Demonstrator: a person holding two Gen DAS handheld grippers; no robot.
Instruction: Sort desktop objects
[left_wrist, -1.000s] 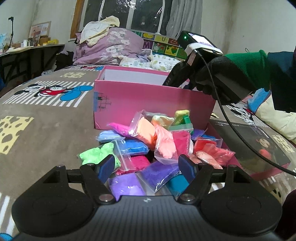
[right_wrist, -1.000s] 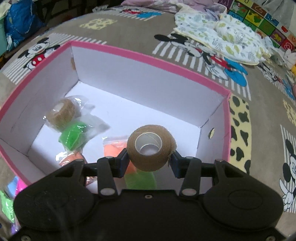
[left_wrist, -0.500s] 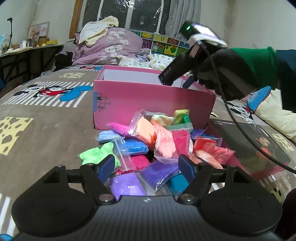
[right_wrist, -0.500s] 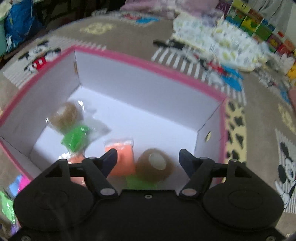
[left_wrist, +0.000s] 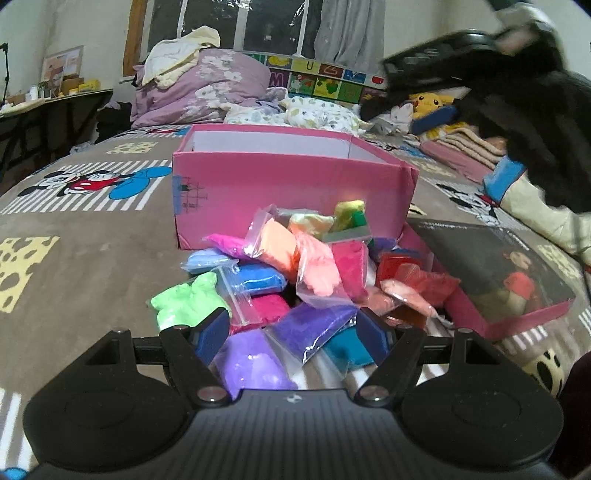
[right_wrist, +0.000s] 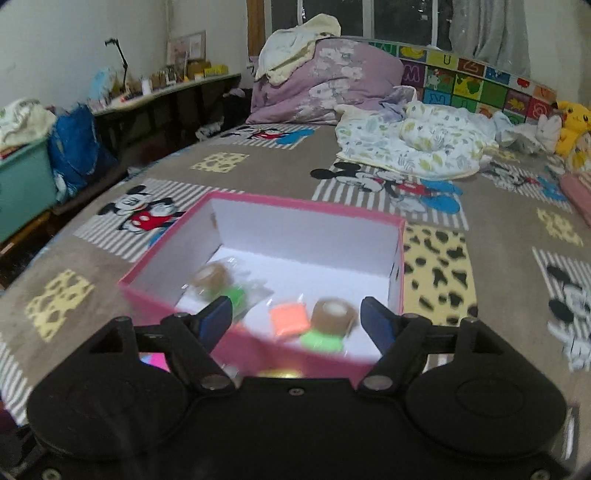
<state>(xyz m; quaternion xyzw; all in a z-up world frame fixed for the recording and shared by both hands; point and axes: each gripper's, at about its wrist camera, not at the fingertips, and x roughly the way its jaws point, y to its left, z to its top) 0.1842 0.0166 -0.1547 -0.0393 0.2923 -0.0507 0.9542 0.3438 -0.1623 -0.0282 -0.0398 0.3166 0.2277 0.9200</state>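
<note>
The left wrist view sits low just behind the left tongs (left_wrist: 291, 338), facing slightly down across the pile of colour bags (left_wrist: 295, 280) right at their tips toward the pink box (left_wrist: 288, 184) close beyond. The right wrist view looks from higher behind the right tongs (right_wrist: 297, 321), tilted down into the same box (right_wrist: 258, 201) just ahead. Both share the box, the bed cover (left_wrist: 92, 251) and the window wall.
</note>
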